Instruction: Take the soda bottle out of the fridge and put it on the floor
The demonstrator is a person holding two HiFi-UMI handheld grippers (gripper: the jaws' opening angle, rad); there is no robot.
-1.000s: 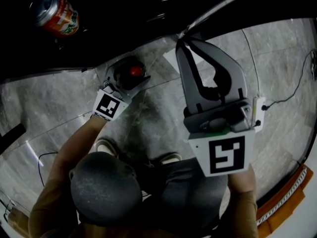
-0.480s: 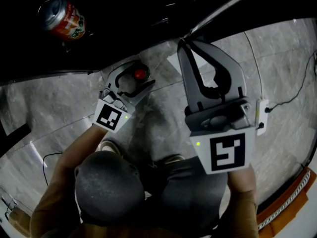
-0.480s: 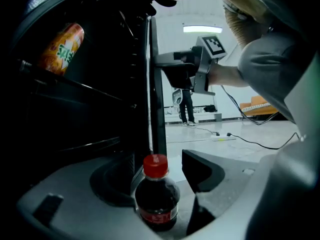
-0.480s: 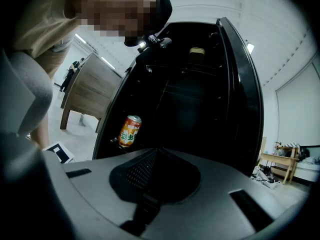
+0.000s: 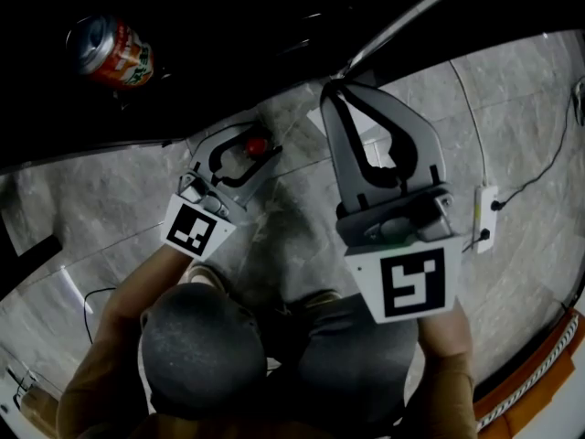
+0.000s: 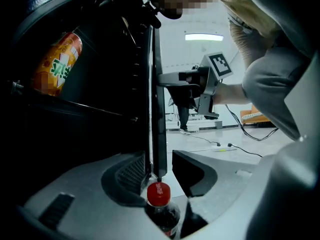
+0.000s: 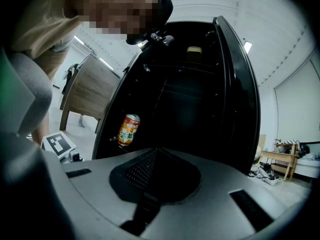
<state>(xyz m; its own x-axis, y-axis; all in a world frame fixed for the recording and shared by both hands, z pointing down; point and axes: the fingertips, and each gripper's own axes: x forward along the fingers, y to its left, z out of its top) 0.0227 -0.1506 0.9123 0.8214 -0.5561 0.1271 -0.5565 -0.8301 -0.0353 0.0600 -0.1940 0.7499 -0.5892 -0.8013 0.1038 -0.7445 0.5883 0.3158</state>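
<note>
The fingers (image 6: 100, 184) of the left gripper (image 6: 160, 169) are spread apart. One soda bottle (image 6: 159, 196) stands up straight between them. It has a red cap and dark drink inside. There is a gap on one side of the bottle. I cannot tell if the other finger touches it. From the head view, the red cap (image 5: 255, 144) is low down over the grey floor (image 5: 110, 199), just in front of the open fridge (image 7: 200, 99). The bottom of the bottle is hidden.

The fingers (image 7: 225, 184) of the right gripper (image 5: 335, 88) are pressed together with nothing between them. This gripper is held higher up and points at the black fridge. It is well apart from the bottle.

There is one orange can (image 5: 111, 51) on a shelf inside the fridge. It leans to one side.

There are two grippers, and each has one cube with a black and white square on it (image 5: 195, 227) (image 5: 409, 283).

One white power strip (image 5: 483, 213) lies on the floor to the right, with a thin black wire coming from it.
</note>
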